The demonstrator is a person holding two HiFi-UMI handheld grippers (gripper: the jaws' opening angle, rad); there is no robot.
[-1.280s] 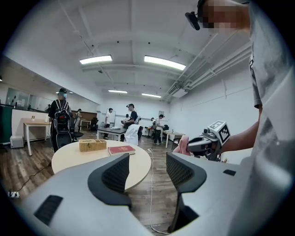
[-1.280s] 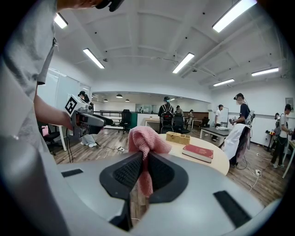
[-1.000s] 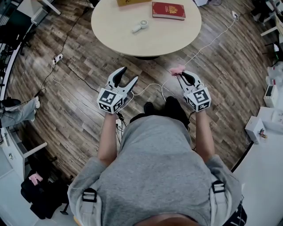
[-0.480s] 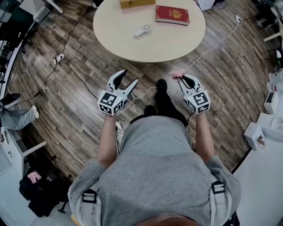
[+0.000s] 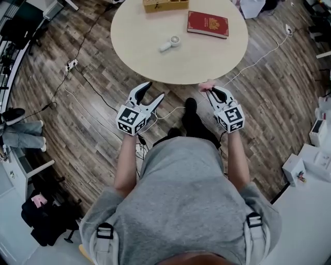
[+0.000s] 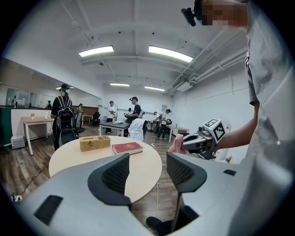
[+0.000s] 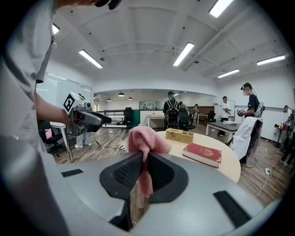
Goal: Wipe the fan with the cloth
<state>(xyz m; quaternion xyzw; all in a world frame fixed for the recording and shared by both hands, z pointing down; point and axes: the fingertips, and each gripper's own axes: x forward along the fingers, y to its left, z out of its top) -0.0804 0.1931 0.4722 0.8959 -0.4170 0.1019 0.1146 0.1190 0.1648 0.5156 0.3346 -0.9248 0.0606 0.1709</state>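
Observation:
A small white hand fan (image 5: 169,43) lies on the round beige table (image 5: 155,64), left of its middle. My left gripper (image 5: 153,92) hangs open and empty over the floor, just short of the table's near edge. My right gripper (image 5: 211,90) is shut on a pink cloth (image 5: 207,85), its tips at the table's near rim. In the right gripper view the cloth (image 7: 145,144) bunches above the jaws and hangs down between them. The fan is hidden in both gripper views.
A red book (image 5: 208,24) and a wicker basket (image 5: 165,4) sit at the table's far side. White and black cables (image 5: 93,92) run over the wooden floor. People (image 6: 62,115), desks and chairs fill the room beyond the table. White boxes (image 5: 293,166) stand at the right.
Both grippers have moved forward toward the table, and the person has stepped closer to it. The cloth stays gripped in the right gripper; the left gripper's jaws stand equally wide.

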